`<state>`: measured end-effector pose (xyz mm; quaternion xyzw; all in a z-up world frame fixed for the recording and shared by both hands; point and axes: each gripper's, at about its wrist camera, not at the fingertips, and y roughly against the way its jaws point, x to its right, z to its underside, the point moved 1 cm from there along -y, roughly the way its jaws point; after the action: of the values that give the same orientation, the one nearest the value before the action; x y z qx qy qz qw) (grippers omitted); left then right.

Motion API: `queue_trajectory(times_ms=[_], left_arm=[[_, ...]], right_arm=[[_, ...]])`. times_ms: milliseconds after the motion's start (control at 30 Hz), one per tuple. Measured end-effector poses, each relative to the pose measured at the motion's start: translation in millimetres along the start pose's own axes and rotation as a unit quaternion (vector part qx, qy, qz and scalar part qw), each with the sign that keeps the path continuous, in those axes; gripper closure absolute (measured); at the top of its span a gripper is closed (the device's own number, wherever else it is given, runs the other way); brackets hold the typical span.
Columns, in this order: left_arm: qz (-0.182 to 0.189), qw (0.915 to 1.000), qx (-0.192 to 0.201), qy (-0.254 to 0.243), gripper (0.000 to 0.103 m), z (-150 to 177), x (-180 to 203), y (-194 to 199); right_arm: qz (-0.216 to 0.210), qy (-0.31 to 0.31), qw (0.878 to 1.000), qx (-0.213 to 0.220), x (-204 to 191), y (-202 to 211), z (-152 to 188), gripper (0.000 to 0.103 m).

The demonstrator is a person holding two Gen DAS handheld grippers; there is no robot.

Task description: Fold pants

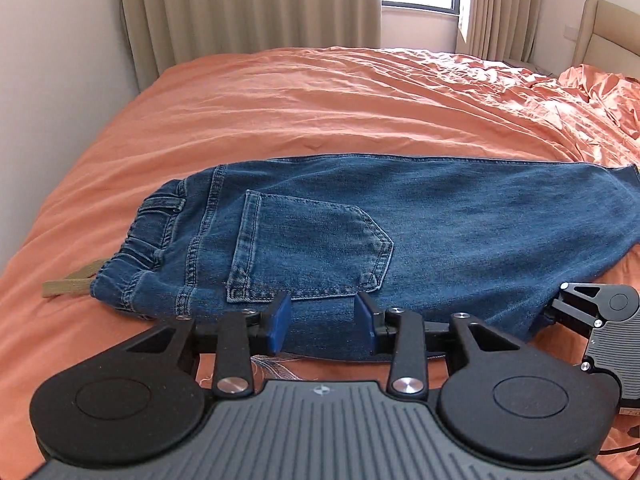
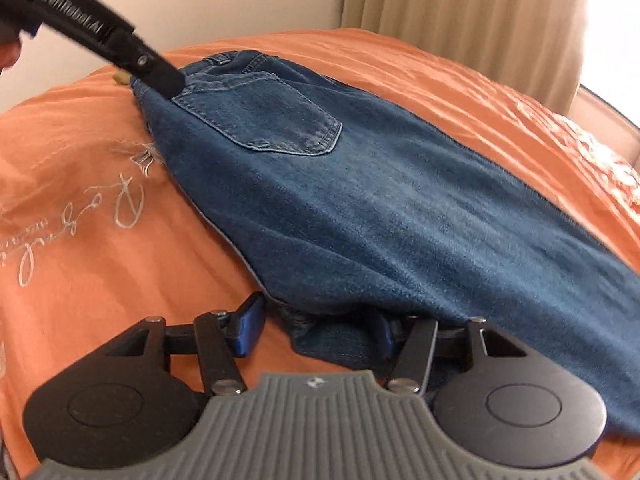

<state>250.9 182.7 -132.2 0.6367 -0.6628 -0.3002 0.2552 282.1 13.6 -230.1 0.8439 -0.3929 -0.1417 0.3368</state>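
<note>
Blue denim pants (image 1: 400,224) lie folded lengthwise across the orange bed, waistband at the left, back pocket (image 1: 304,248) facing up, legs running right. My left gripper (image 1: 324,320) is open at the pants' near edge just below the pocket, blue pads on either side of the denim edge. My right gripper (image 2: 316,328) is open at the near edge further along the leg; a small fold of denim (image 2: 332,340) lies between its pads. The pants fill the right wrist view (image 2: 380,216). The left gripper's body (image 2: 100,36) shows at top left there.
The orange bedsheet (image 1: 320,112) is wrinkled, with embroidered script (image 2: 80,216) near me. A tan drawstring (image 1: 68,286) sticks out from the waistband. Rumpled bedding (image 1: 592,96) is at the far right. Beige curtains (image 1: 248,4), a window and a wall stand beyond the bed.
</note>
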Motion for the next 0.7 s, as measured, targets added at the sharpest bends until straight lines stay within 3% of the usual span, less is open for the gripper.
queue_trajectory(times_ms=[67, 100, 133, 233, 433, 500, 567, 600, 700], left_arm=[[0.001, 1.0, -0.005, -0.002, 0.062, 2, 1, -2], [0.002, 1.0, -0.007, -0.004, 0.062, 2, 1, -2], [0.001, 0.9999, -0.01, -0.005, 0.063, 3, 2, -3], [0.004, 0.9998, -0.017, -0.005, 0.065, 4, 4, -3], [0.009, 0.9995, -0.028, -0.015, 0.065, 5, 20, 4], [0.014, 0.9993, -0.034, -0.008, 0.065, 5, 25, 7], [0.02, 0.999, -0.039, -0.001, 0.065, 3, 34, 9], [0.02, 0.999, -0.039, -0.002, 0.065, 3, 39, 10], [0.008, 0.9993, -0.03, -0.022, 0.065, 0, 58, 17]], right_arm=[[0.001, 0.017, 1.0, 0.019, -14, 12, -1, 0.084], [0.012, 0.031, 0.999, 0.029, -22, 17, 1, 0.084], [0.023, 0.034, 0.999, 0.029, -26, 19, 4, 0.091], [0.025, 0.003, 1.0, 0.019, -28, 21, 14, 0.097], [0.038, 0.008, 0.999, 0.012, -38, 19, 32, 0.101], [0.042, 0.038, 0.998, 0.012, -44, 22, 33, 0.103], [0.021, 0.055, 0.998, 0.008, -50, 28, 39, 0.103], [0.035, 0.061, 0.997, 0.01, -52, 32, 43, 0.103], [0.032, -0.025, 0.999, 0.013, -27, 53, 45, 0.103]])
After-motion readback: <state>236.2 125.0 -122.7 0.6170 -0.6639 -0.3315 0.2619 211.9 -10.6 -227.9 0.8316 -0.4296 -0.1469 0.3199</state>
